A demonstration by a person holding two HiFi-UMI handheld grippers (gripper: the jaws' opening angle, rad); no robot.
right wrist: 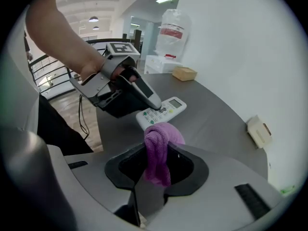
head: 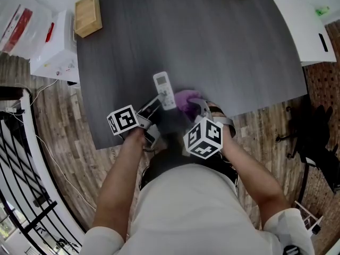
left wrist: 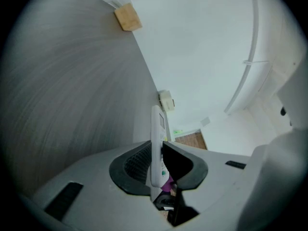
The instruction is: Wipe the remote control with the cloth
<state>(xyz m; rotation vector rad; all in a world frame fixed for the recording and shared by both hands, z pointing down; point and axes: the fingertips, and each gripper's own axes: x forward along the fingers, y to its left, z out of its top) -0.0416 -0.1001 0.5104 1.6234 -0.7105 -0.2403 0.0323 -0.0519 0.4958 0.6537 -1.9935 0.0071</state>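
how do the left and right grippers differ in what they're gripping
The left gripper is shut on a slim white plastic remote control, rigid and edge-on; the right gripper is shut on a soft, bunched purple cloth. The remote control juts well past the left gripper; the cloth pokes out less from the right gripper. Both are closed on their loads, close together.

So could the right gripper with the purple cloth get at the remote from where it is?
Probably yes. The right gripper is shut on the purple cloth, and the remote, clamped in the left gripper, sits just past the cloth with nothing between. Its gripped end is covered.
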